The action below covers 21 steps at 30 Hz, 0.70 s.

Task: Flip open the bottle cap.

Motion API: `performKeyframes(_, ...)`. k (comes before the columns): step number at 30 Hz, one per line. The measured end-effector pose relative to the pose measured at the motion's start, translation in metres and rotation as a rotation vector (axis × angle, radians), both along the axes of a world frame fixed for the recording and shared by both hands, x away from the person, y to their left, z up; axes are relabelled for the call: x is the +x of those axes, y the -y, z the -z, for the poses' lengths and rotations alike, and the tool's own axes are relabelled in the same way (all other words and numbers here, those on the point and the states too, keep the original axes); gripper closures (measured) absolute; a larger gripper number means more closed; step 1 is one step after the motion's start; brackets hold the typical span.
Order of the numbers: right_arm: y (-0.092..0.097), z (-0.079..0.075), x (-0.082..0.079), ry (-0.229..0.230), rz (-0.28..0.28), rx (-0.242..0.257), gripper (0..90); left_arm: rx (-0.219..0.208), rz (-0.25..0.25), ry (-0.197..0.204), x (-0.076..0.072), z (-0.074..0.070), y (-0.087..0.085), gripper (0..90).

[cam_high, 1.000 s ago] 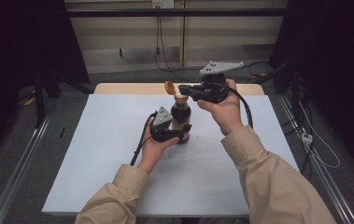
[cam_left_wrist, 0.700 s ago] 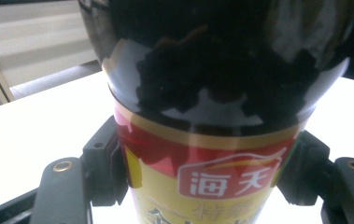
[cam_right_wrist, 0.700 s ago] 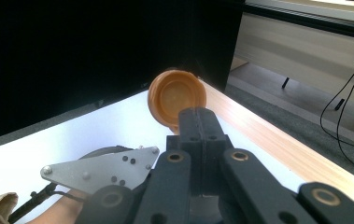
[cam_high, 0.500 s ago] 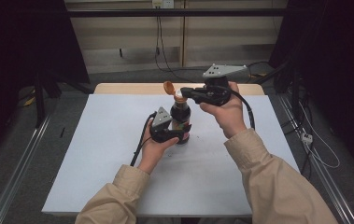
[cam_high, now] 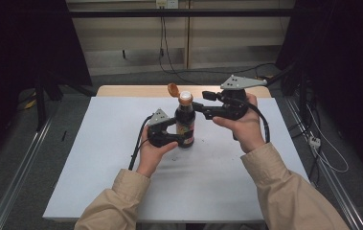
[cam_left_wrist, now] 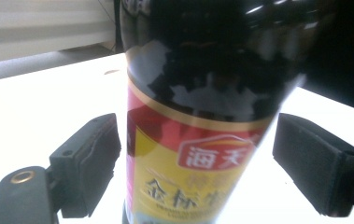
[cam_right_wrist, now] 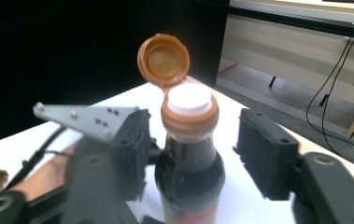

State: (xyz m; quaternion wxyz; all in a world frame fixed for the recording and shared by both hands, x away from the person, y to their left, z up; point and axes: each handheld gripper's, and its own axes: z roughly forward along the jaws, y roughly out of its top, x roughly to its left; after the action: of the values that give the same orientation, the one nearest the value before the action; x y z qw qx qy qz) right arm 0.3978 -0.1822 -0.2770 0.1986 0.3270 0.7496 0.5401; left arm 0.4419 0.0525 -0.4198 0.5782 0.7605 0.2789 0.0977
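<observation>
Bottle [cam_left_wrist: 198,140] labelled "海天" stands mid-table [cam_high: 97,182], both grippers [cam_high: 181,140] [cam_high: 197,109] just opened, jaws clear beside it.

The high view looks forward and down over the whole tabletop [cam_high: 97,182]. Both gripper views sit close on the bottle [cam_high: 185,125], one low, one at its neck.

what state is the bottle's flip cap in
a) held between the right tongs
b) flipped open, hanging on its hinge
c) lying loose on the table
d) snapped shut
b: in the right gripper view the brown flip cap stands up behind the white spout of the bottle, still hinged to the collar.
</observation>
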Motion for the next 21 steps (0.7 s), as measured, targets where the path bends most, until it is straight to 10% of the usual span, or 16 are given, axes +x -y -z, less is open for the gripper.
performKeyframes(16, 0.022, 0.051, -0.024, -0.036, 0.038, 0.021, 22.3, 0.030, 0.041, -0.050, -0.020, -0.009, -0.039, 4.7)
performKeyframes(21, 0.031, 0.066, -0.033, -0.036, 0.040, 0.034, 21.2, 0.033, 0.070, -0.001, -0.032, -0.008, -0.050, 3.8)
